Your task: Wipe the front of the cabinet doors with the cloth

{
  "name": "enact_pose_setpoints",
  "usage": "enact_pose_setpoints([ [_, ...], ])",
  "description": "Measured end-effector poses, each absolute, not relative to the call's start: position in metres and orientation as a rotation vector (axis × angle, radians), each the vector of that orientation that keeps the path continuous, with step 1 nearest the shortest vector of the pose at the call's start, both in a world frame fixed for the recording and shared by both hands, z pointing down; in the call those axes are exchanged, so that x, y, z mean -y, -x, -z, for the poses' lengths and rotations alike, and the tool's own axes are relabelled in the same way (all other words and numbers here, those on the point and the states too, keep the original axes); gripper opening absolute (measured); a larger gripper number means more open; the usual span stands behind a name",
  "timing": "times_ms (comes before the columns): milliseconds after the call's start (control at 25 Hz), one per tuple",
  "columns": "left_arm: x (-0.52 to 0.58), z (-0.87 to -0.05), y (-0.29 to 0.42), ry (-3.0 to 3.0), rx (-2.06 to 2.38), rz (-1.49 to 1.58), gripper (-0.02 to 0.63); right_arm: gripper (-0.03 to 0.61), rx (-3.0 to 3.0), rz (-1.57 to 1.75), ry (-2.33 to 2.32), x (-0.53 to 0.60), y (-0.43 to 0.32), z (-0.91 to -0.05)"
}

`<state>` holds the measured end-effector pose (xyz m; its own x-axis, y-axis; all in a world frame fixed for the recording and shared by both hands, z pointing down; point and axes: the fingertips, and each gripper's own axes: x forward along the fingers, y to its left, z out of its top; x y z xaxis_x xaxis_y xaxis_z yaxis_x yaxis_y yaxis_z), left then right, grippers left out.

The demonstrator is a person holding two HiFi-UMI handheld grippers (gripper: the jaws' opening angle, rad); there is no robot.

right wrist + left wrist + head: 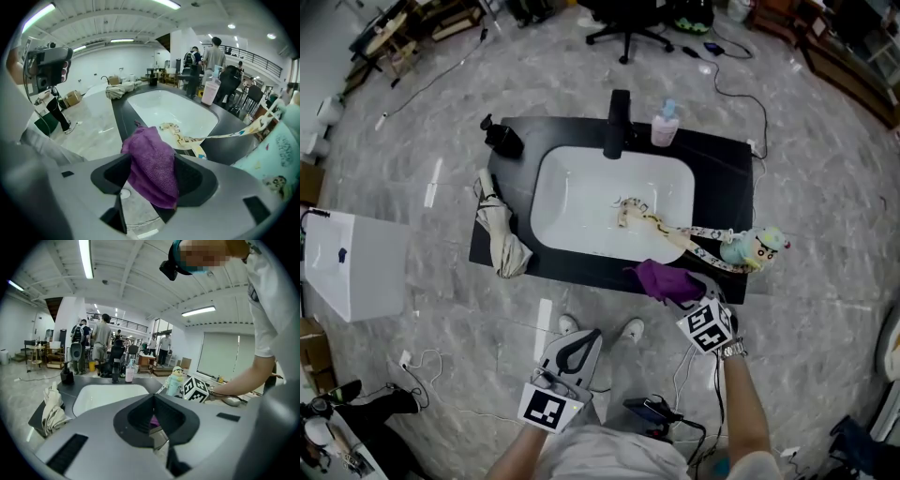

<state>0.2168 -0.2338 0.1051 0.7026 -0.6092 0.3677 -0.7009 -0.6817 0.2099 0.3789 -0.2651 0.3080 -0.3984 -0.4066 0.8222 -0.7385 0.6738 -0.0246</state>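
The purple cloth [661,278] lies bunched on the front rim of the black countertop [722,159], just in front of the right front corner of the white sink basin [581,202]. Its long axis runs along that front rim. One narrow tip points left, level with the middle of the basin, and the other end reaches right into the right gripper [689,295].

In the right gripper view the cloth fills the gap between the jaws and droops over the counter edge. The jaws stand wide apart on either side of it, and their pads do not press on it.

The left gripper [581,342] hangs over the floor in front of the basin, well apart from the cloth. It points toward the counter with its jaws drawn together and nothing between them.

Behind the basin stands a black faucet [617,122], with a pink bottle [665,125] just to its right. A black dispenser [502,138] sits beyond the basin's far left corner. A beige bundle of fabric [502,239] lies along the counter to the left of the basin. A patterned strap [661,225] trails from inside the basin over its right front rim to a cartoon-figure bottle [755,248] at the counter's right front corner.
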Motion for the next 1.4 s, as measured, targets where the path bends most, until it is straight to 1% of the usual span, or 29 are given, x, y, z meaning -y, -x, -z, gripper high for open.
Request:
enact_pose_setpoints([
  [280,0.233,-0.152,-0.208,-2.519,1.0,-0.429,0.005,0.265,2.051,-0.526,-0.95,0.284,-0.378,-0.333],
  [320,0.234,-0.157,-0.207,-2.518,0.992,-0.429,0.005,0.25,2.049,-0.539,-0.973,0.286,-0.38,-0.335],
  [400,0.236,-0.165,-0.206,-2.525,0.975,-0.425,0.005,0.164,2.037,-0.547,-1.019,0.289,-0.383,-0.336],
  [480,0.237,-0.166,-0.205,-2.547,0.947,-0.417,0.005,0.132,2.023,-0.535,-1.071,0.291,-0.383,-0.332],
  [560,0.237,-0.164,-0.202,-2.574,0.909,-0.403,0.005,0.116,2.004,-0.525,-1.127,0.29,-0.38,-0.325],
  [760,0.227,-0.161,-0.177,-2.594,0.814,-0.381,0.005,0.11,1.99,-0.566,-1.28,0.266,-0.362,-0.304],
  [1080,0.206,-0.158,-0.117,-2.675,0.667,-0.372,0.005,0.11,1.955,-0.525,-1.478,0.217,-0.313,-0.255],
  [1400,0.185,-0.15,-0.091,-2.696,0.626,-0.324,0.005,0.11,1.97,-0.536,-1.589,0.182,-0.278,-0.218],
])
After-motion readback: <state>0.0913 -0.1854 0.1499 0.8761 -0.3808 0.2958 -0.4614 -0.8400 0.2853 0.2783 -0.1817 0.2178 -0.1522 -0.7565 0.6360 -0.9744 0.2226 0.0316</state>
